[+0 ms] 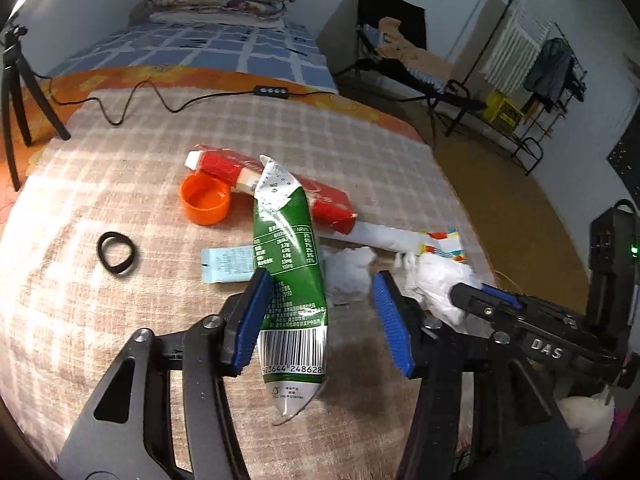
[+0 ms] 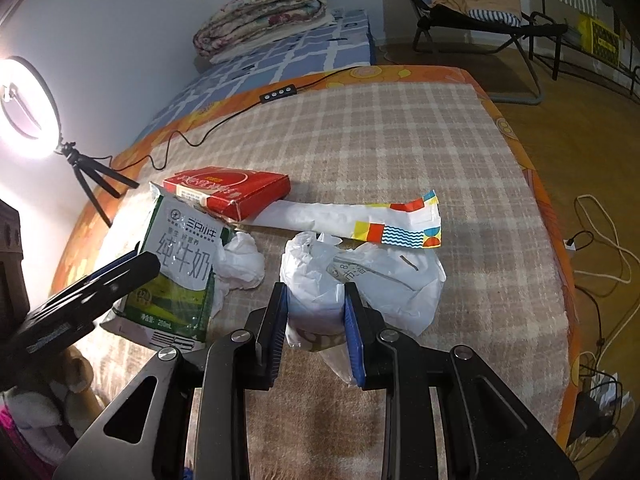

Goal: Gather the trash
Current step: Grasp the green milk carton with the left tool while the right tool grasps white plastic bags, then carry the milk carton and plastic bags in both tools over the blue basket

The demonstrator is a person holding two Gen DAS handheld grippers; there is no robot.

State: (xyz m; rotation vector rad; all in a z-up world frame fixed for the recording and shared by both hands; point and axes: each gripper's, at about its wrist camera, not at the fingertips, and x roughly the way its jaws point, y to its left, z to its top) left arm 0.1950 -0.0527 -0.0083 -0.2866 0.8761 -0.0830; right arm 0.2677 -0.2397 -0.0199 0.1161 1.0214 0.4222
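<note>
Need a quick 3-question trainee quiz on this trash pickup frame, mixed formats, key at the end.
1. True or false: the left tongs are shut on the green milk pouch.
2. What are the right tongs clamped on? A) red box B) white plastic bag C) orange cap
3. Fill in: the orange cap lies open side up beside the ____ box.

Key:
1. False. The jaws stand open; the pouch lies between them, with a clear gap at the right pad.
2. B, the white plastic bag.
3. Red; the red box is partly under the pouch.
</note>
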